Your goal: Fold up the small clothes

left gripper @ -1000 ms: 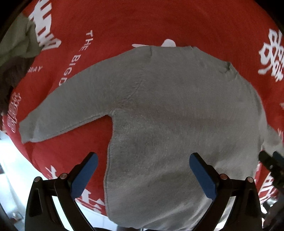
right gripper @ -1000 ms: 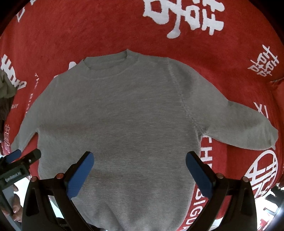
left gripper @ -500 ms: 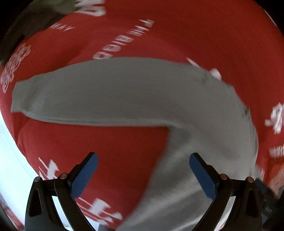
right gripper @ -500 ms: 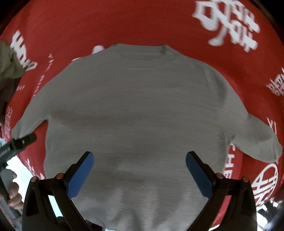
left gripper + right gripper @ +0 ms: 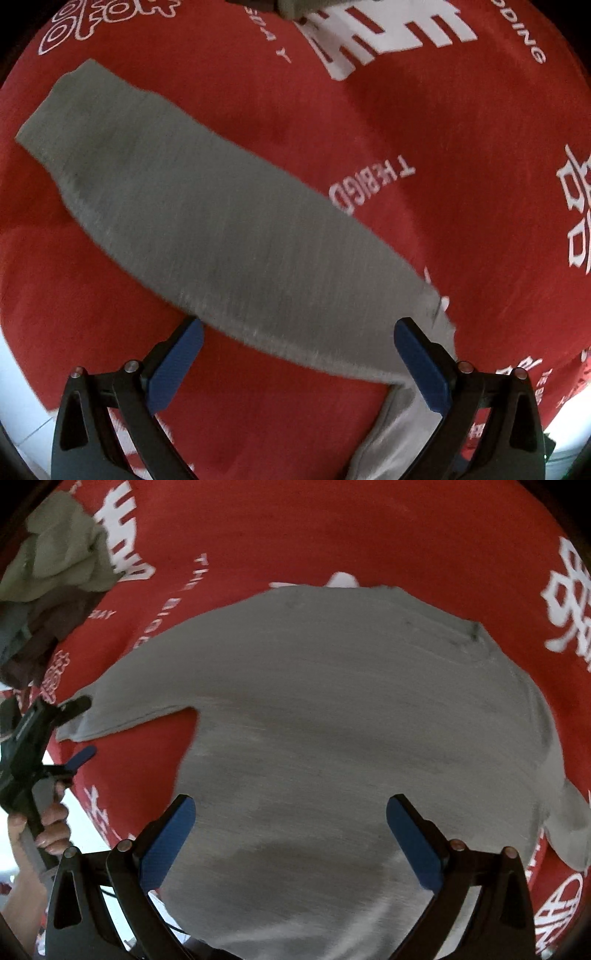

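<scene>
A small grey sweater (image 5: pixel 351 720) lies flat on a red cloth (image 5: pixel 369 528) with white print. In the left wrist view its left sleeve (image 5: pixel 207 214) stretches from the upper left to the lower right. My left gripper (image 5: pixel 295 365) is open, hovering over the sleeve near the armpit. It also shows in the right wrist view (image 5: pixel 79 727) at the sleeve's cuff, a hand on its handle. My right gripper (image 5: pixel 291 842) is open and empty above the sweater's body near the hem.
A pile of olive and dark clothes (image 5: pixel 51 576) lies at the far left of the red cloth. The cloth's near edge meets a white floor (image 5: pixel 22 421) at the lower left. The sweater's right sleeve (image 5: pixel 569 830) hangs toward the right edge.
My left gripper has swung left from the sweater's body to over the left sleeve. My right gripper has shifted left across the body. Both stay open.
</scene>
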{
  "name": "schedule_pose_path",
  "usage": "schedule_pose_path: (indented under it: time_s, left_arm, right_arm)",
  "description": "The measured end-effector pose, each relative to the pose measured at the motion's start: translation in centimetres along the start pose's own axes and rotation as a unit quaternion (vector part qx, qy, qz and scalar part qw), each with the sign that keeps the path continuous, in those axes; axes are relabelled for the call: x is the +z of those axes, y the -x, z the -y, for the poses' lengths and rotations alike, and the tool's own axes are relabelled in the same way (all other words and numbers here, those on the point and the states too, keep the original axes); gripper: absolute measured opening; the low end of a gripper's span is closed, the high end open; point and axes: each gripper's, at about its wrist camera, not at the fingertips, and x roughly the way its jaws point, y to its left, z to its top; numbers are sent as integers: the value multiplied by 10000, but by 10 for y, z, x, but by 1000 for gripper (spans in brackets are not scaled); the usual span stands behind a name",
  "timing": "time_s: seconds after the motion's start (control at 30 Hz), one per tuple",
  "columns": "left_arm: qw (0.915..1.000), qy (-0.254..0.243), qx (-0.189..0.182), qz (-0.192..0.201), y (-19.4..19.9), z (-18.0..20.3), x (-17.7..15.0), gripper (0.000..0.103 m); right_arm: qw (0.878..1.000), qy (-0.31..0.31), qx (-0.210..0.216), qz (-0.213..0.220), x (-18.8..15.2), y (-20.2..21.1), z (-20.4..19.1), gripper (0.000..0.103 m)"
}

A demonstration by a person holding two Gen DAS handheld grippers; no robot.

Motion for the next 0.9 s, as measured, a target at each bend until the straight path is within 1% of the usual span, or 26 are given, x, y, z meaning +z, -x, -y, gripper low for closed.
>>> schedule_pose_path:
  time_s: [0.13, 0.17, 0.2, 0.23, 0.27, 0.3, 0.33, 0.37, 0.4, 0.43, 0.47, 0.5, 0.6, 0.67, 0.73, 0.77, 0.8, 0.83, 0.9]
  left_arm:
    - [9989, 304, -312, 163, -7, 3, 18, 103]
    - [9985, 402, -310, 227, -9, 2, 24, 103]
    - [9984, 441, -223, 271, -10, 3, 27, 103]
    - [9984, 450, -82, 322, -11, 5, 30, 99]
    - [9984, 371, 203, 368, -13, 10, 33, 83]
    - [9979, 232, 477, 366, -14, 15, 35, 69]
    - [9967, 40, 732, 344, -16, 21, 37, 41]
    - [9949, -227, 939, 287, -21, 27, 39, 22]
    - [9936, -383, 1033, 232, -24, 30, 40, 21]
    - [9924, -518, 1088, 243, -24, 30, 39, 17]
    - [9900, -766, 1156, 264, -22, 35, 39, 12]
    - [9885, -918, 1170, 278, -20, 40, 39, 12]
    - [9803, -1577, 1081, 504, 0, 71, 32, 12]
    - [9715, -2091, 931, 611, 10, 100, 27, 12]
    - [9639, -2478, 744, 626, 16, 126, 20, 12]
    - [9563, -2795, 580, 624, 16, 151, 11, 12]
    - [9514, -2975, 493, 621, 15, 167, 5, 12]
    - [9437, -3238, 323, 594, 13, 191, -8, 12]
    - [9337, -3545, 85, 503, 11, 223, -30, 12]
  right_arm:
    - [9998, 171, 39, -17, 5, -6, -22, 103]
    - [9998, 208, 65, -16, 6, -6, -27, 103]
    - [9997, 246, 86, -17, 6, -6, -31, 103]
    - [9996, 270, 93, -16, 6, -6, -34, 103]
    - [9995, 284, 100, -18, 6, -6, -36, 103]
    - [9995, 286, 110, -29, 6, -6, -38, 103]
    - [9995, 277, 119, -33, 5, -6, -39, 103]
    - [9996, 259, 136, -34, 5, -6, -40, 103]
    - [9996, 237, 164, -39, 4, -5, -40, 103]
    - [9996, 207, 204, -32, 2, -3, -40, 103]
    - [9996, 179, 229, -19, 1, -2, -40, 102]
    - [9996, 143, 246, 4, 0, 1, -39, 102]
    - [9995, -39, 293, 85, -5, 10, -30, 99]
    - [9993, -160, 305, 157, -9, 15, -21, 99]
    - [9989, -325, 248, 225, -13, 20, -7, 99]
    - [9985, -433, 224, 250, -15, 23, 1, 99]
    - [9979, -549, 201, 276, -17, 26, 10, 99]
    - [9970, -690, 176, 317, -20, 31, 22, 99]
    - [9946, -936, 151, 415, -25, 41, 45, 99]
